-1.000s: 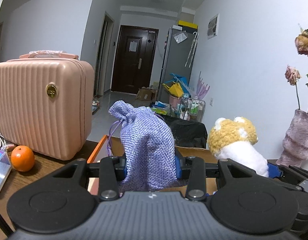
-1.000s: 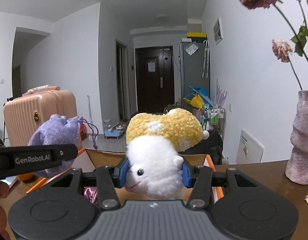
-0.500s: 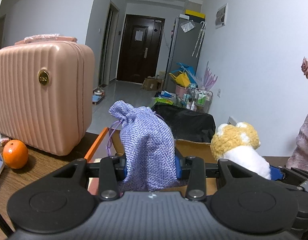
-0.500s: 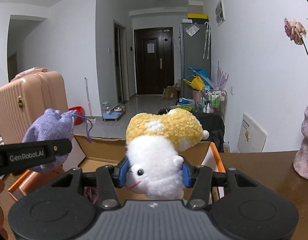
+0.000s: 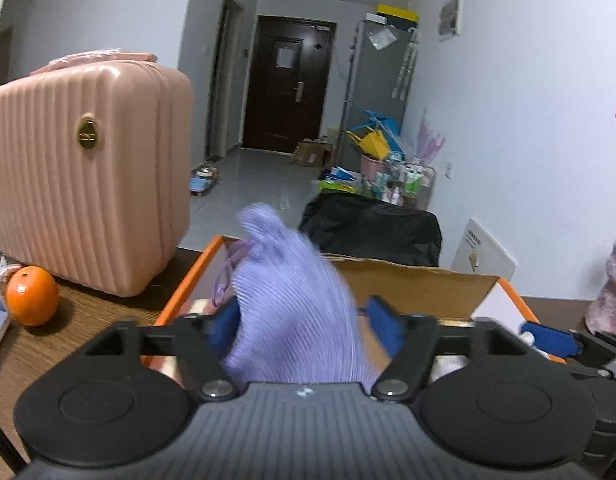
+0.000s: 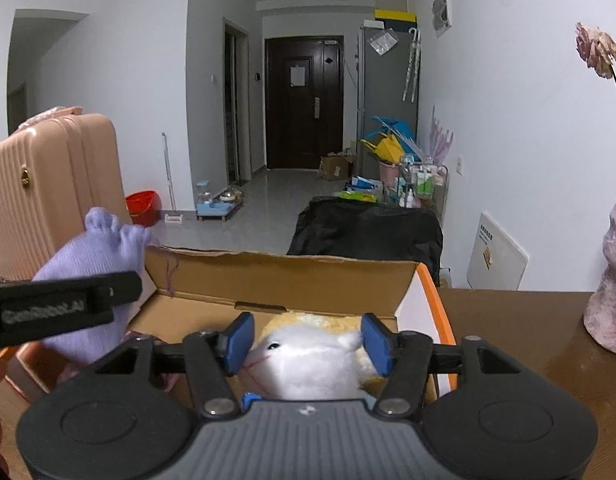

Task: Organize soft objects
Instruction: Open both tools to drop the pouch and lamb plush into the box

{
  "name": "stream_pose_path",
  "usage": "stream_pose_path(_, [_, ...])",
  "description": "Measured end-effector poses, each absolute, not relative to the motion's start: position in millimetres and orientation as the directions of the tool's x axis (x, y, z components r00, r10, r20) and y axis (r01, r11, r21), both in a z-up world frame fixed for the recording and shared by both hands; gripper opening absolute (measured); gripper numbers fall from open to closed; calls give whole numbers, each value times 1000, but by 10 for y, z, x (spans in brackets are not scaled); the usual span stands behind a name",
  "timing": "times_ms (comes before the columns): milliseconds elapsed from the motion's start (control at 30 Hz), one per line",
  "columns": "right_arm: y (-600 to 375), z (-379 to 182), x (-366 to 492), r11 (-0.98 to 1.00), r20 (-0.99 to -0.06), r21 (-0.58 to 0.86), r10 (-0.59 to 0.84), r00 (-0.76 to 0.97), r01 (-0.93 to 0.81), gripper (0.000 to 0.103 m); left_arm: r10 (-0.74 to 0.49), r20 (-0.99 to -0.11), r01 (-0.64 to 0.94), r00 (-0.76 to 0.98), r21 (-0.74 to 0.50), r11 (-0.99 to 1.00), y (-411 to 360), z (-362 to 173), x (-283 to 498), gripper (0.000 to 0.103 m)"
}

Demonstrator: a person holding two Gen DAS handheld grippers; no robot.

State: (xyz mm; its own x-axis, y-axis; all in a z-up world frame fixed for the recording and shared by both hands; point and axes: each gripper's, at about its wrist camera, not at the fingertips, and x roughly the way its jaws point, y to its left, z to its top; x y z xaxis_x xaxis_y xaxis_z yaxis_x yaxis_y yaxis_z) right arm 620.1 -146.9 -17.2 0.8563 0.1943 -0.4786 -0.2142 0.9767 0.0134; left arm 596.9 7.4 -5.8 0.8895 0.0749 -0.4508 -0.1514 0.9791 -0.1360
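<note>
Purple pouch (image 5: 292, 312) smeared by motion blur; vase (image 6: 611, 280) cut off at edge.

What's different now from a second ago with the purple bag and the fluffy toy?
Both grippers are opening. The left gripper has let go of the purple bag, which blurs as it drops toward the box. The right gripper has released the toy, now lower, in the box. The suitcase and orange stayed put.

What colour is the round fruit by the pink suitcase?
Orange; the left wrist view shows it best.

Home hallway; front door (image 6: 304, 102) (fridge (image 6: 387, 92) beside)
</note>
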Motion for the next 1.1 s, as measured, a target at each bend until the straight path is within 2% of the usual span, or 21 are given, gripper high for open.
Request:
stream_pose_path(33, [-1473,-178,6208,978,-482,14,188,856,-206,73,93,-443,-168,892,-132,977,83,-50,5953,91])
stream_pose_path(67, [-1475,-183,6211,980,-483,13,178,857,-196,82,108,-435,-181,894,-129,975,89,-41,5932,95])
stream_pose_path(100, [-1479,-182,6210,983,-482,10,168,860,-186,90,121,-431,-194,894,-129,973,100,-32,5925,103])
stream_pose_path(200, [-1496,-164,6193,986,-470,13,151,870,-164,102,152,-435,-228,887,-127,965,132,-30,5927,103])
stream_pose_path(1100, [-1593,-68,6024,987,-464,9,146,874,-160,103,180,-436,-241,882,-88,967,102,20,5808,103])
